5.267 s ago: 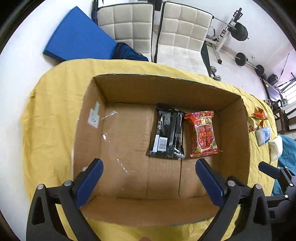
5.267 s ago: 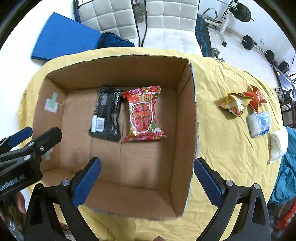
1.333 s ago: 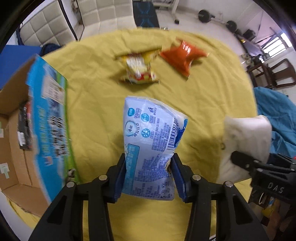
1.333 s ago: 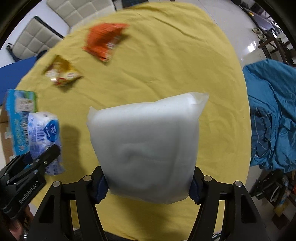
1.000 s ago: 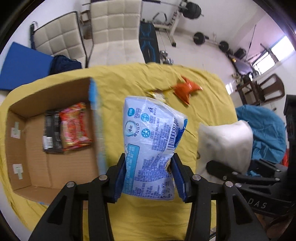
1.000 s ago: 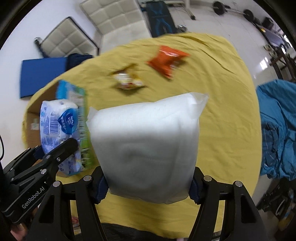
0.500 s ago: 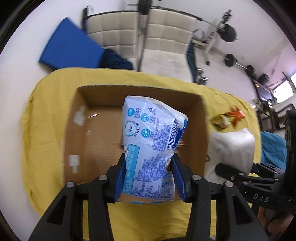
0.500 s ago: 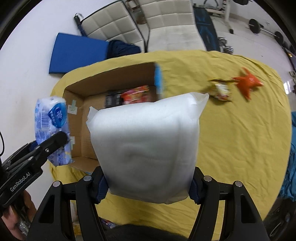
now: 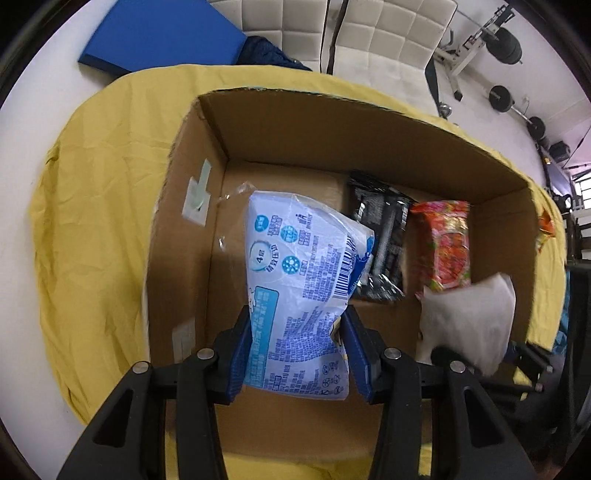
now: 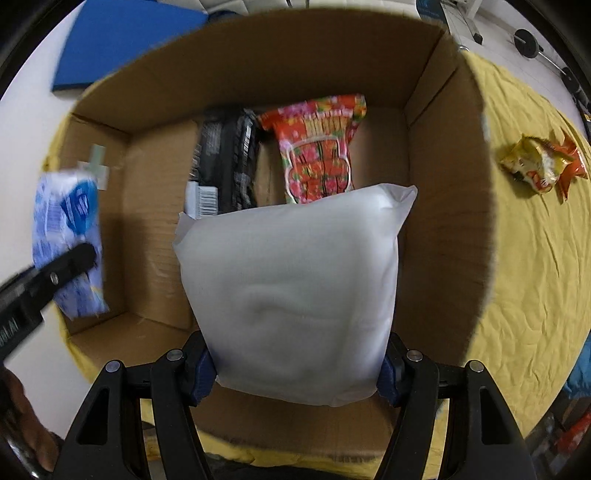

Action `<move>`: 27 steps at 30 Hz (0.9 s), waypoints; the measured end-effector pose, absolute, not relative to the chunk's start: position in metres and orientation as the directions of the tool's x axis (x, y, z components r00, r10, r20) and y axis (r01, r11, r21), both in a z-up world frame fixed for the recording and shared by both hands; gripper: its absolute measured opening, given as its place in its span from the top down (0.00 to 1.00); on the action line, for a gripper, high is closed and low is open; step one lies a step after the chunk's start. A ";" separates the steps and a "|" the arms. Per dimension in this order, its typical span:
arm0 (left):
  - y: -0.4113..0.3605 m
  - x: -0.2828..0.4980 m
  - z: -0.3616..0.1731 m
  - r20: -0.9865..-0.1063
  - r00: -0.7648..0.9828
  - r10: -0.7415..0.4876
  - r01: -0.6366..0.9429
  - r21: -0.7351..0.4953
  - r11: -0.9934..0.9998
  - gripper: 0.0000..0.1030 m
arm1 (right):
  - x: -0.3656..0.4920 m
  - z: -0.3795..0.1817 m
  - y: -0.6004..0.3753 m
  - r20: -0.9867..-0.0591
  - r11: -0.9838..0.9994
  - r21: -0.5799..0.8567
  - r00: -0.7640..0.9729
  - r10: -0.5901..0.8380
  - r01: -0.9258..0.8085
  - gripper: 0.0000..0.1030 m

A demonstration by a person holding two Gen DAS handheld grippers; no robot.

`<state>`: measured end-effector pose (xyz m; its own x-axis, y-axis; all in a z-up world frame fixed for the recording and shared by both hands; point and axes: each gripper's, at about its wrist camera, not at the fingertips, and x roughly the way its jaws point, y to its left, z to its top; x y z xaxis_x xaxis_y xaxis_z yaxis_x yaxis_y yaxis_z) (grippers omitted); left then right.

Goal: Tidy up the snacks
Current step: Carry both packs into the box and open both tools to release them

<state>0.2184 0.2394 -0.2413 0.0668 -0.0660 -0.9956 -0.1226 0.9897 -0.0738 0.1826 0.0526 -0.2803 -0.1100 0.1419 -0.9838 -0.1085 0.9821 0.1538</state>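
My left gripper [image 9: 297, 354] is shut on a blue and white packet [image 9: 299, 291], held over the left half of the open cardboard box [image 9: 184, 236]. A plain white packet [image 10: 295, 295] sits clamped in my right gripper [image 10: 295, 365], over the box's [image 10: 447, 184] right half. On the box floor lie a black packet [image 9: 384, 236] and a red packet [image 9: 447, 247], side by side. From the right wrist the black packet [image 10: 229, 158] and red packet [image 10: 317, 147] show beyond the white one. The white packet [image 9: 469, 317] also shows at the right of the left wrist view.
The box stands on a table under a yellow cloth [image 9: 99, 221]. Two loose snacks, a yellow packet [image 10: 528, 166] and an orange packet [image 10: 570, 158], lie on the cloth [image 10: 535, 277] right of the box. White chairs [image 9: 384, 33] and a blue mat [image 9: 159, 33] stand beyond the table.
Both grippers have dropped closer to the box while still holding their packets. The box now fills both views, and the white packet has come over its right half.
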 end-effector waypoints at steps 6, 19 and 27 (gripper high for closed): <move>0.237 0.258 -0.279 -0.999 0.013 -0.048 -0.094 -0.049 0.994 0.57 | 0.182 -0.312 0.057 -0.983 0.989 0.108 -0.161 0.090 -0.103 0.32; 0.233 0.293 -0.323 -0.998 -0.046 -0.032 -0.048 -0.030 0.998 0.52 | 0.185 -0.344 0.060 -0.974 0.994 0.095 -0.209 0.083 -0.048 0.29; 0.242 0.294 -0.325 -0.996 -0.073 -0.056 -0.065 -0.051 0.997 0.50 | 0.198 -0.341 0.064 -0.967 0.996 0.087 -0.242 0.077 -0.030 0.26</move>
